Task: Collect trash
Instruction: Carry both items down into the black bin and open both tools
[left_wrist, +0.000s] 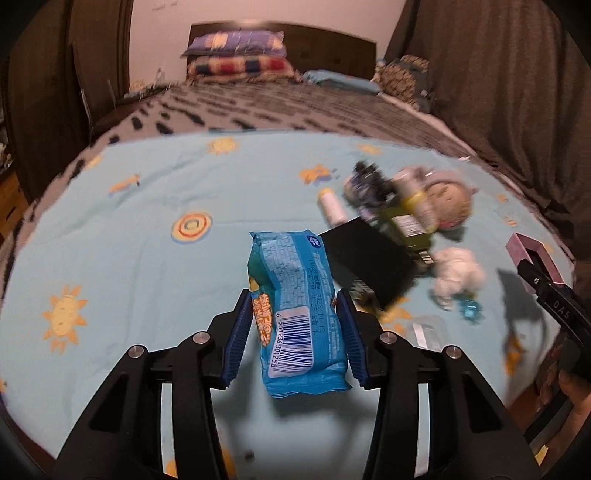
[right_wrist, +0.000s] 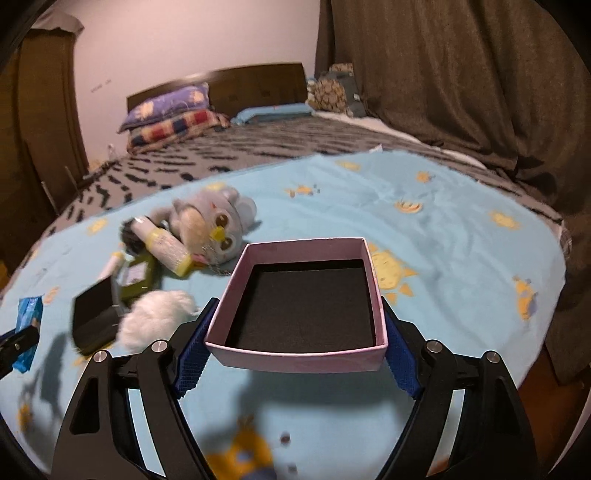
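Grippers: one wrapper (left_wrist: 295, 317), one box (right_wrist: 301, 306)

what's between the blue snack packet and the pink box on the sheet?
In the right wrist view: a black box and a white fluffy ball lie between the blue snack packet and the pink box.

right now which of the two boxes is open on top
The pink box gripped by the right gripper; its black lining shows. The black box on the bedspread is closed.
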